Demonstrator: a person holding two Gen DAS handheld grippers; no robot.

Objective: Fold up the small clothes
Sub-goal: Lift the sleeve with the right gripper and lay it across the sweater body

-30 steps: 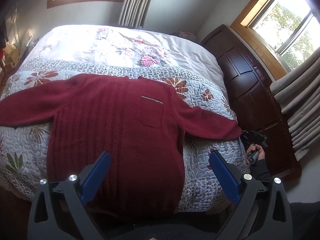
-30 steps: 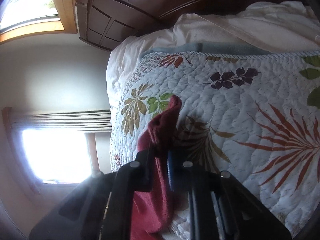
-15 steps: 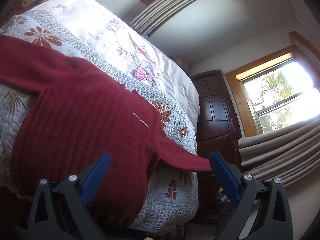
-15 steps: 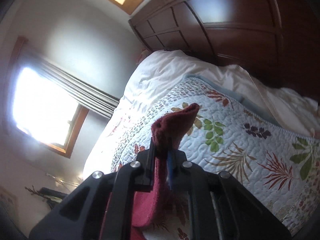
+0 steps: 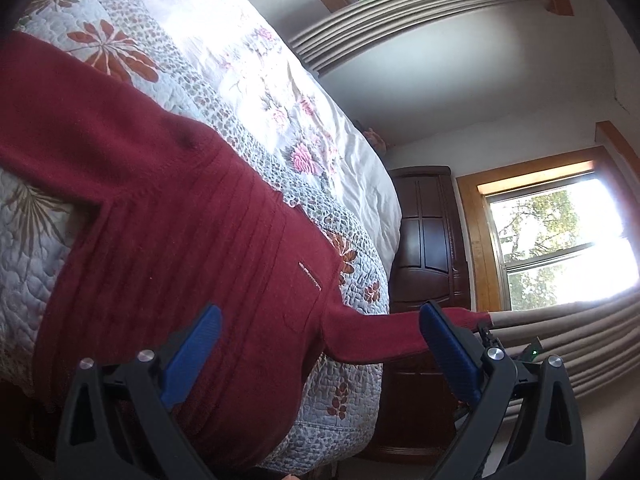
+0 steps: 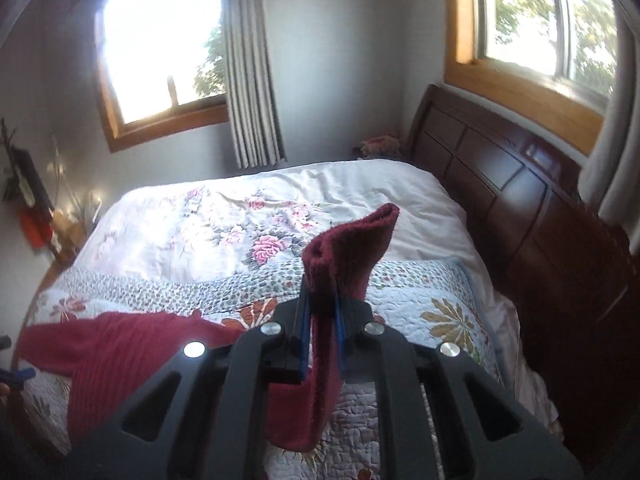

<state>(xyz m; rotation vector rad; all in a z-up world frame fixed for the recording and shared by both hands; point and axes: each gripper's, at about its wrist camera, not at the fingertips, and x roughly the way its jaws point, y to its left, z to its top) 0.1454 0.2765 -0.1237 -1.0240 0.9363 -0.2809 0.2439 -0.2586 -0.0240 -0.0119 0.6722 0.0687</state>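
Observation:
A dark red knit sweater (image 5: 168, 240) lies spread front-up on the quilted bed, one sleeve stretched out to the left. My left gripper (image 5: 320, 344) hovers open over the sweater's lower body with nothing between its blue pads. The other sleeve (image 5: 384, 334) is lifted off the bed toward the right, its cuff end hidden behind my left gripper's right finger. In the right wrist view my right gripper (image 6: 322, 320) is shut on that sleeve cuff (image 6: 352, 240), which sticks up past the fingertips, and the sweater body (image 6: 112, 344) shows at lower left.
The bed carries a floral quilt (image 6: 424, 312) and a white flowered cover (image 6: 224, 224). A dark wooden headboard (image 6: 520, 216) runs along the right side. Windows with grey curtains (image 6: 252, 80) stand behind. A cluttered nightstand (image 6: 36, 216) sits at far left.
My right gripper has lifted the sleeve cuff off the quilt and swung round to face across the bed. The left gripper has tilted and shifted, staying open.

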